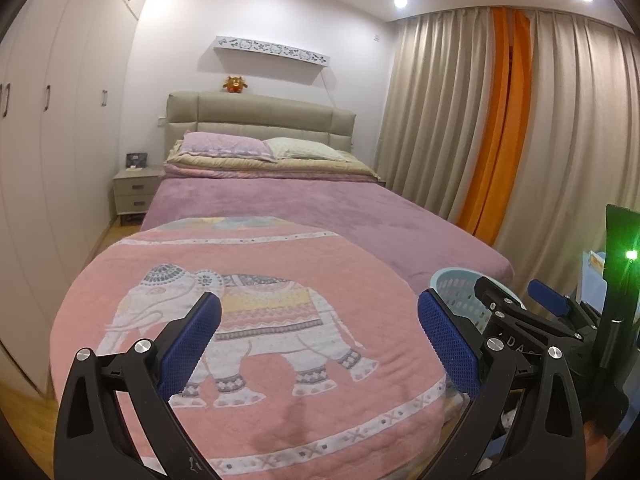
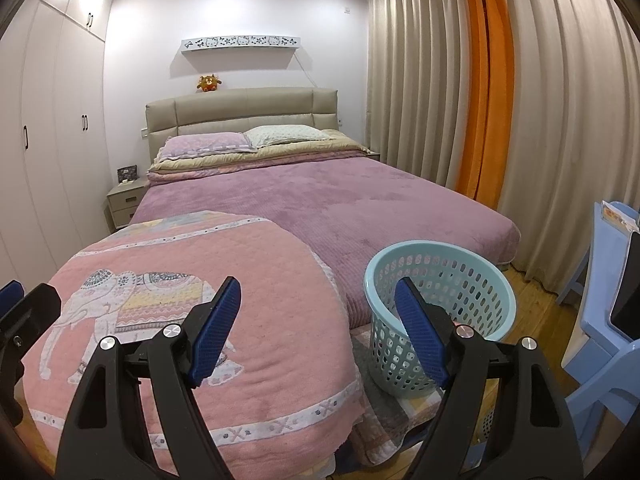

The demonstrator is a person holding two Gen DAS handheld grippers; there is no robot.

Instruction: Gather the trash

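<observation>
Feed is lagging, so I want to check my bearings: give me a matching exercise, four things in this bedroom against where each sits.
Things:
1 orange plush toy
2 light-blue perforated plastic basket
3 pink elephant-print quilt
4 beige two-drawer nightstand

Places:
A foot of the bed
B left of the headboard
C top of the headboard
D right of the quilt

Pairs: 1-C, 2-D, 3-A, 4-B

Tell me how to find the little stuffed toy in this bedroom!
Look at the big bed with the purple cover, then up to its padded beige headboard. The stuffed toy sits on top of it, left of the middle, below the white wall shelf. It is the only orange and brown thing up there.
</observation>
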